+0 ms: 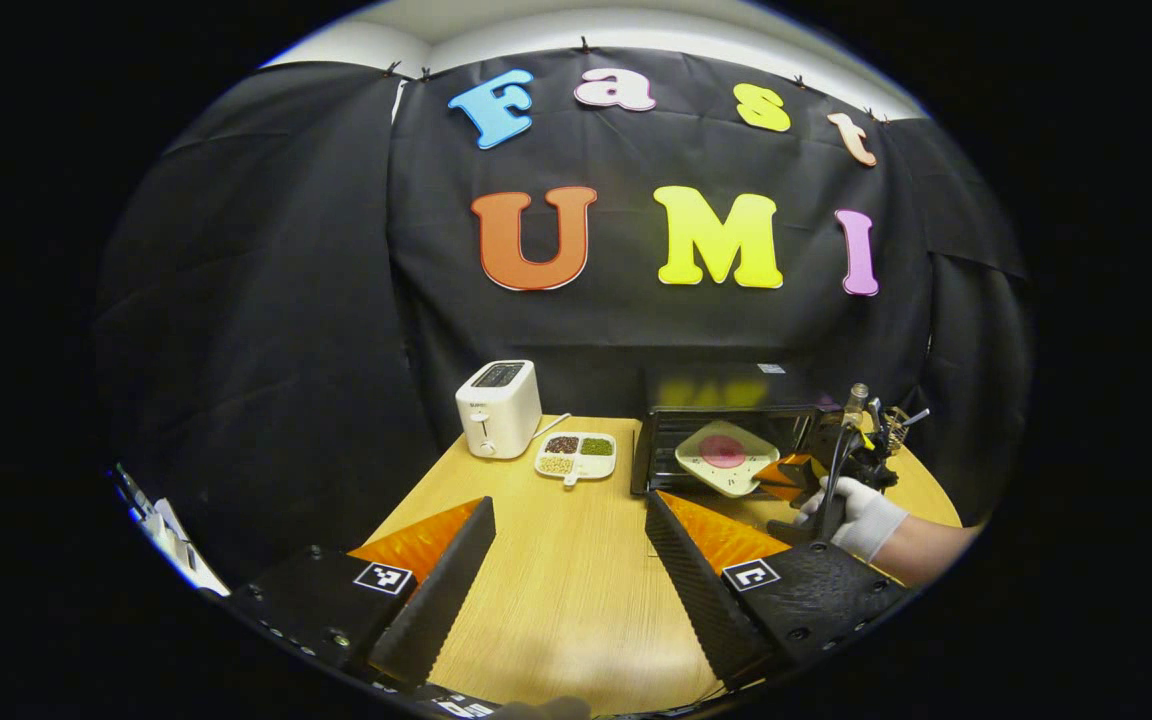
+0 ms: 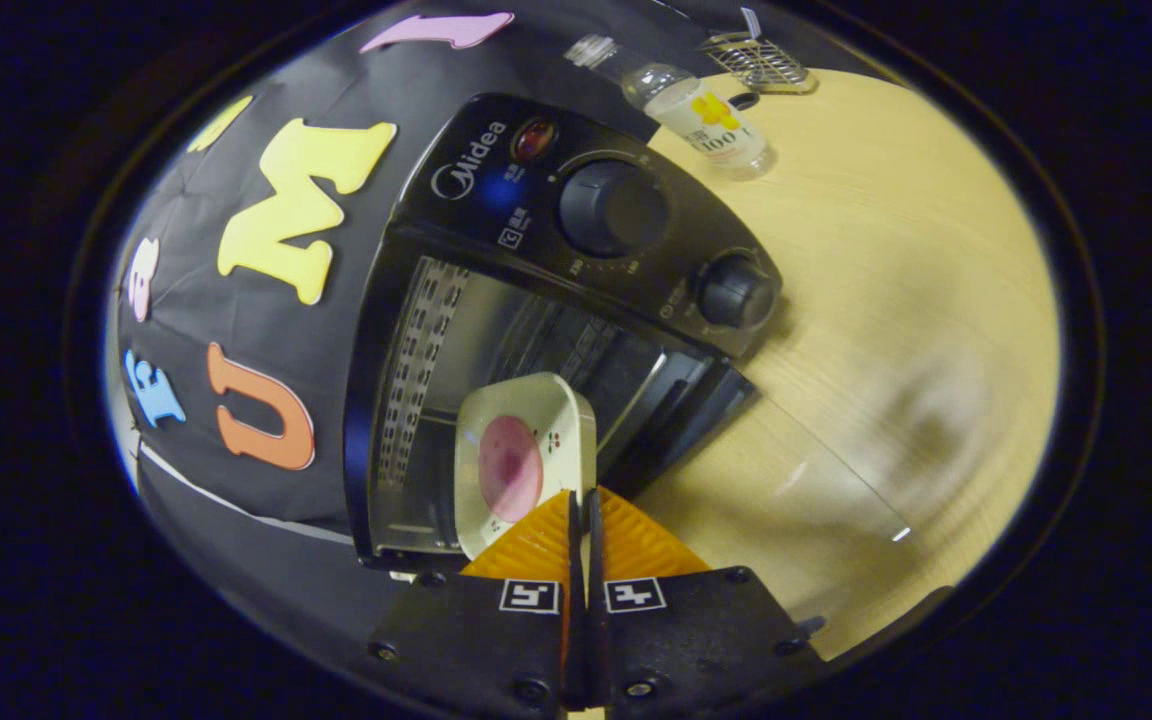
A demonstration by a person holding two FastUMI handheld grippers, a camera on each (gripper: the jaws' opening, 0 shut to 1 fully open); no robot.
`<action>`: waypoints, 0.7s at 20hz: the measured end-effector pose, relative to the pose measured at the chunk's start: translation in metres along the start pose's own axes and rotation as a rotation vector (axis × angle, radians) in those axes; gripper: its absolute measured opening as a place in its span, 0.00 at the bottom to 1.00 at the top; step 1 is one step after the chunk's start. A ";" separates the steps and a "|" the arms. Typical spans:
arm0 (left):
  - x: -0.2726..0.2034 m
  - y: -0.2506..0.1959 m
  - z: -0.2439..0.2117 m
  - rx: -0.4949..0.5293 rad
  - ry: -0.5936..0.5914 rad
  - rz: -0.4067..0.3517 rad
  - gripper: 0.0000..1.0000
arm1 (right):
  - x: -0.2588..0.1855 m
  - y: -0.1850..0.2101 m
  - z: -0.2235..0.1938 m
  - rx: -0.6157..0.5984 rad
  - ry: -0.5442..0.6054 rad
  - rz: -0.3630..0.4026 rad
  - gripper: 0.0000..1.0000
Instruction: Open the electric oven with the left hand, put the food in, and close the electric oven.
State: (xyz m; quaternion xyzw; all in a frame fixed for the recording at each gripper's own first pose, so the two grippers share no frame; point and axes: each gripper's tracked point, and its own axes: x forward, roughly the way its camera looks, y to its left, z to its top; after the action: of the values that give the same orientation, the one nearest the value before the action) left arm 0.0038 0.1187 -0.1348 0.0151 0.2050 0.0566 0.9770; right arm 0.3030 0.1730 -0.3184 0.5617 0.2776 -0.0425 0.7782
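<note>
The oven (image 1: 726,440) stands at the far right of the desk (image 1: 566,580) with its glass door (image 2: 816,500) folded down toward the near side, so the cavity is open to receive the food. The right gripper (image 2: 581,500) has its jaws pressed together on the near edge of a pale square plate (image 2: 526,460) carrying a round pink slice of food (image 2: 509,467). Holding it by 1 edge keeps the gripper outside while the plate reaches in. In the left gripper view the same plate (image 1: 726,457) hangs in front of the oven mouth, tilted rather than level, carried by the far gripper in a gloved hand (image 1: 861,515). My judgement is that the plate is at the threshold, not yet set on the rack; whether its far edge is already inside I cannot tell.

The left gripper (image 1: 571,520) hovers low over the near middle of the desk with its jaws spread wide and nothing between them. It is well apart from the oven, probably parked clear of the door, ready to swing it shut afterwards.

A white toaster (image 1: 498,408) and a divided tray (image 1: 576,456) of grains sit at the far left. A bottle (image 2: 701,110) and a wire rack (image 2: 756,55) stand beyond the oven. The tilt risks the food sliding, so levelling before release seems wise.
</note>
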 end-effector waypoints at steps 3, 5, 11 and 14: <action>0.001 0.003 0.000 -0.011 0.007 0.021 0.97 | 0.017 0.009 0.012 -0.011 -0.048 0.020 0.04; 0.000 0.004 0.000 -0.016 0.006 0.033 0.97 | 0.025 0.010 0.017 -0.037 -0.058 0.028 0.04; 0.004 0.000 -0.002 -0.025 0.013 0.036 0.97 | 0.021 0.006 0.022 0.002 -0.042 0.074 0.12; 0.005 -0.009 0.003 -0.024 -0.002 0.020 0.97 | 0.006 0.012 0.031 -0.029 -0.063 0.101 0.23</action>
State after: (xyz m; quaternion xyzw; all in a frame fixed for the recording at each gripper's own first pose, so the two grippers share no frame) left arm 0.0100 0.1107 -0.1347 0.0058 0.2032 0.0688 0.9767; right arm 0.3250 0.1507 -0.3046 0.5621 0.2246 -0.0168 0.7958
